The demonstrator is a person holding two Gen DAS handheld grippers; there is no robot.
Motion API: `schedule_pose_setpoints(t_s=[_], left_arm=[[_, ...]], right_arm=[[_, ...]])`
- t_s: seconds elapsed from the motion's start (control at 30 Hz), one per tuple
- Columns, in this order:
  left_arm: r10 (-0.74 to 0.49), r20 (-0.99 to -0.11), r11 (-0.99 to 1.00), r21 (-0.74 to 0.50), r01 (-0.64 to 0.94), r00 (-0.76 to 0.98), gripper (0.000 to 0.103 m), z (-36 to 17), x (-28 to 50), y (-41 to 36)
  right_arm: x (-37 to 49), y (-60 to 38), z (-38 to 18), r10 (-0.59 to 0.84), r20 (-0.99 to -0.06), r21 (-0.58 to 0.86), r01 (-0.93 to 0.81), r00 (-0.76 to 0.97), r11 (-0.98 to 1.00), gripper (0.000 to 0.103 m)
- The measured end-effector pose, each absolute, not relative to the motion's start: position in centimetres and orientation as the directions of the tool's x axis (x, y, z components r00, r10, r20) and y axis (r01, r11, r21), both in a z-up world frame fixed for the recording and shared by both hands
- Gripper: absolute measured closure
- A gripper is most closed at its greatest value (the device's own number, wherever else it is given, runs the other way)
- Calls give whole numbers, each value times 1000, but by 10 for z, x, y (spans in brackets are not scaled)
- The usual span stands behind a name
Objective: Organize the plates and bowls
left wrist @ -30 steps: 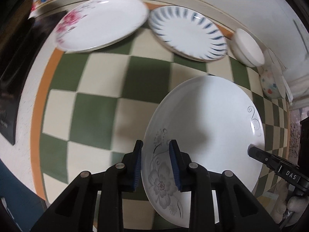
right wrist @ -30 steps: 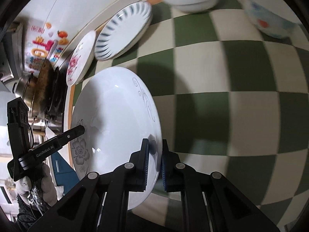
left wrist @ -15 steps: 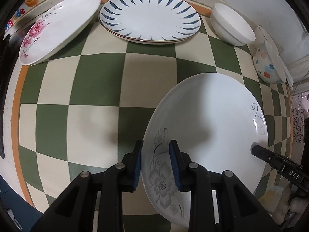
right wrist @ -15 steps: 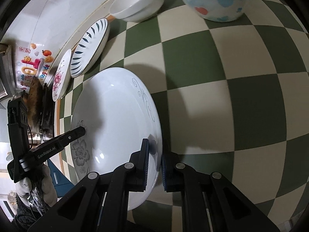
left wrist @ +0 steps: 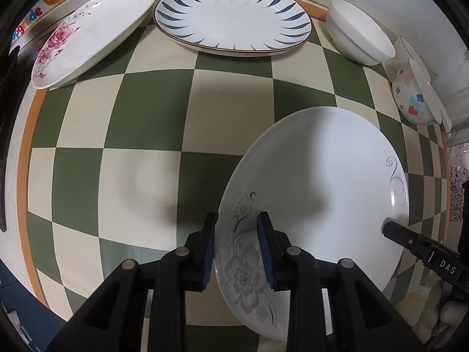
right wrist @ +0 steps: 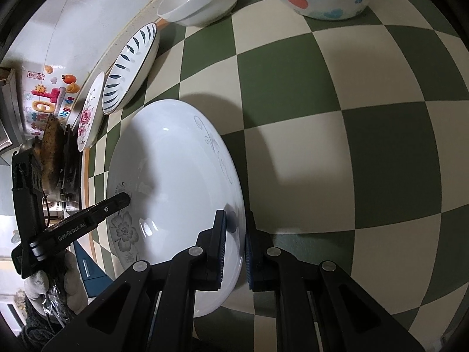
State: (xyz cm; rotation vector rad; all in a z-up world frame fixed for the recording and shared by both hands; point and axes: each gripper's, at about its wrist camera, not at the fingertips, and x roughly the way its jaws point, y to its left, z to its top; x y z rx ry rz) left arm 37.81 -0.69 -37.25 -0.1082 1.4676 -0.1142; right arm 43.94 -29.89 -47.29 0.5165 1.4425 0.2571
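- Gripping the near rim of the grey-flowered white plate, the left claw had its blue pads clamped on either side of the rim, right by the grey flower print.
- The right claw was clamped on the same plate at the opposite rim, near the grey swirl print; in the left wrist view its black finger tip showed at 4 o'clock on the plate.
- The plate sat tilted between the two claws over the green-and-cream checked bench; whether it touched the bench I could not tell.
- In the left wrist view, the blue-petal plate lay at 12 o'clock on the bench, by the wall.
- The pink-flowered plate lay at 10 o'clock, its edge just beside the blue-petal plate.
- The plain white bowl sat at 1 o'clock, tipped.
- The bowl with coloured hearts and flowers sat at 2 o'clock, near the white bowl.
- A gloved hand held the left claw's handle at 8 o'clock in the right wrist view.
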Motion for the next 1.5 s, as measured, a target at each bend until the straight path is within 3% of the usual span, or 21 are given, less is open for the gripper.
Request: schedule_pose_setpoints(t_s=[0.2, 0.33, 0.43, 0.5, 0.57, 0.8, 1.17, 1.23, 1.33, 1.5], left_arm=[[-96, -979, 994, -104, -34, 179, 78, -336, 383, 16], [-80, -956, 986, -117, -116, 283, 77, -291, 395, 64], [-83, -945, 968, -152, -199, 316, 73, -277, 413, 106], [-77, -946, 955, -161, -248, 316, 73, -280, 430, 134], [-75, -949, 940, -169, -297, 305, 73, -290, 443, 159], [-94, -962, 874, -203, -442, 257, 73, -335, 487, 237], [-104, -973, 877, -188, -443, 207, 73, -383, 543, 267], [-110, -973, 882, -190, -430, 204, 73, -389, 550, 265], [-96, -972, 890, -180, -420, 213, 79, -392, 555, 264], [-89, -967, 888, -186, -421, 238, 86, -395, 554, 267]], right_arm=[[445, -305, -464, 460, -885, 466, 179, 75, 866, 87], [452, -307, -418, 406, -903, 425, 155, 140, 892, 87], [468, -287, -381, 401, -895, 427, 117, 196, 897, 76], [489, -260, -364, 428, -880, 451, 82, 207, 889, 62], [518, -220, -355, 481, -852, 496, 23, 205, 868, 61], [633, -89, -371, 518, -837, 507, -110, 176, 855, 61], [764, 34, -433, 446, -890, 416, -227, 97, 880, 61], [774, 40, -444, 438, -896, 413, -227, 76, 882, 66], [786, 46, -462, 431, -902, 414, -218, 36, 884, 86], [789, 48, -467, 460, -887, 438, -234, 44, 868, 88]])
